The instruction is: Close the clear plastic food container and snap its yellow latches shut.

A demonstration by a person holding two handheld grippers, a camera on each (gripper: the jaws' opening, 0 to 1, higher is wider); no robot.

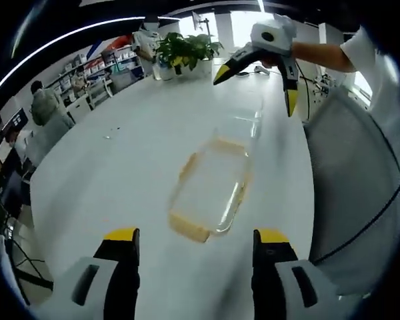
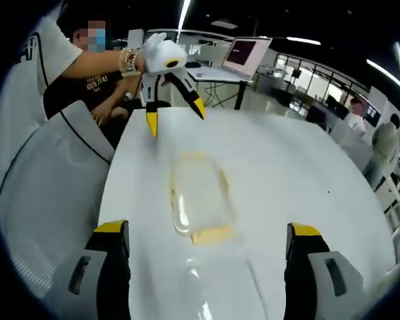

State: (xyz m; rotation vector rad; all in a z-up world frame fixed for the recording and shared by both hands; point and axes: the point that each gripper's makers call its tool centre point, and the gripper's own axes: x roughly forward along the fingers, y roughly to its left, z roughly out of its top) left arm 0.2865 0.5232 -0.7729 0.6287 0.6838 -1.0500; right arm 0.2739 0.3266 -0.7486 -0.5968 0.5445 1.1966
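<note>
Plant point(image 1: 187, 50) beyond container point(image 1: 212, 193); chair point(image 1: 350, 193) beside table point(image 1: 120, 167).

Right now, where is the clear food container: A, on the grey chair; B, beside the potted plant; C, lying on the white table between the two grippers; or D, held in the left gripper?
C: the container lies on the white table, both grippers open and apart from it.

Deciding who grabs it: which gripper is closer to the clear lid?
Right. The right gripper hovers just by the clear lid; the left gripper sits beyond the food container, on its far side.
</note>
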